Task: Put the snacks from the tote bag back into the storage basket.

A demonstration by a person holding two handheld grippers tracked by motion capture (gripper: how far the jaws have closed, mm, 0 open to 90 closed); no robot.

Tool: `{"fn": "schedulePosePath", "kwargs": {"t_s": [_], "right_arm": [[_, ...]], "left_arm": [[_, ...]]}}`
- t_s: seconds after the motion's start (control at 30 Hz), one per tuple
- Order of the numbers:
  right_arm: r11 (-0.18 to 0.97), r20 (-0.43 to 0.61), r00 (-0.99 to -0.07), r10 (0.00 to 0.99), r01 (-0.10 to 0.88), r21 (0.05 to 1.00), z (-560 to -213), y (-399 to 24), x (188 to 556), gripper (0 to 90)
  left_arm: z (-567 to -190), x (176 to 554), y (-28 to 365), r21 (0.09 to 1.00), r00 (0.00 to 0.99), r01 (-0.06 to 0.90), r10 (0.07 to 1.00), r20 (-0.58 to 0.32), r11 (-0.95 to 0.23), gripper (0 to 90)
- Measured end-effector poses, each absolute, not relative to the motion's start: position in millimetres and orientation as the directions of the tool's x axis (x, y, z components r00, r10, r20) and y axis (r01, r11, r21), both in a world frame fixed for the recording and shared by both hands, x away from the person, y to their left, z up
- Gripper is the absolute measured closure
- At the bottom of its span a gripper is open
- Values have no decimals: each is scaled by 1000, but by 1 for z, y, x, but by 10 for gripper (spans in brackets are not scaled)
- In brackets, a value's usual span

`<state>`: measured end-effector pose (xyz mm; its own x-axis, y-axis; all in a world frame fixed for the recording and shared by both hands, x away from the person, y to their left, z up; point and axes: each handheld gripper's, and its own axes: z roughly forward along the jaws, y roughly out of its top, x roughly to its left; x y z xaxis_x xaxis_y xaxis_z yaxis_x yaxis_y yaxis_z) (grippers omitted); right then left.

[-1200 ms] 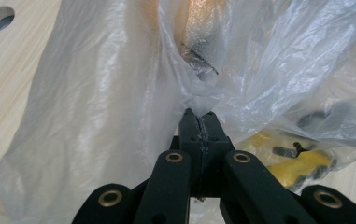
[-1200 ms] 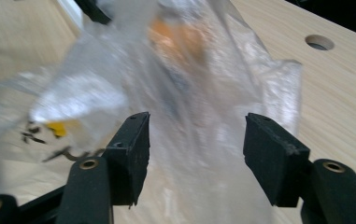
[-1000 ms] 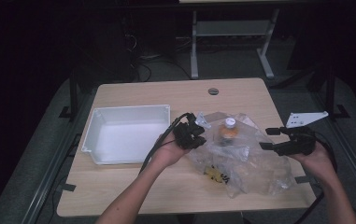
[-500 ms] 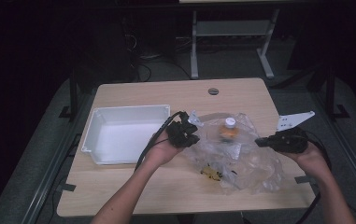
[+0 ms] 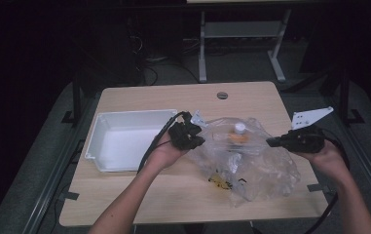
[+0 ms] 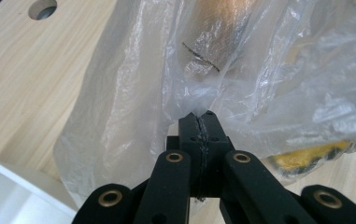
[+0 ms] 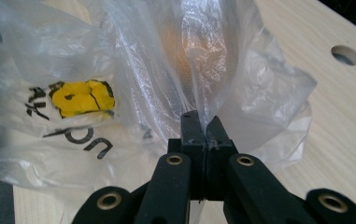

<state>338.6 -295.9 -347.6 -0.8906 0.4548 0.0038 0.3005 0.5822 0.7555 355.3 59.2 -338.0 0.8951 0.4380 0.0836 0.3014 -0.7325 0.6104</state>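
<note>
Claws, left (image 5: 198,141) and right (image 5: 270,142), pinch the plastic bag (image 5: 251,161), level.

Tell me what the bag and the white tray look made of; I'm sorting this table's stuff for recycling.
The bag looks like thin, clear plastic film: glossy, crinkled, see-through to a bottle inside, with yellow and black print. The white tray appears to be rigid moulded plastic with a smooth, slightly shiny finish, though coated metal can't be ruled out.
</note>
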Motion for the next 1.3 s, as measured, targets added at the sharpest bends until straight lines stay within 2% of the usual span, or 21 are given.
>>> {"fn": "schedulePosePath", "kwargs": {"t_s": [0.43,0.77,1.3], "right_arm": [[599,-44,-896,443,259,758,-317,-292,351,892],[583,-32,-895,446,263,768,-305,-288,367,893],[546,25,-849,528,362,756,-315,-295,400,893]], "left_arm": [[-322,369,60,608,893,292,438,102,-738,900],[-312,383,65,618,885,301,454,103,-726,900],[-320,413,55,612,870,332,484,96,-718,900]]}}
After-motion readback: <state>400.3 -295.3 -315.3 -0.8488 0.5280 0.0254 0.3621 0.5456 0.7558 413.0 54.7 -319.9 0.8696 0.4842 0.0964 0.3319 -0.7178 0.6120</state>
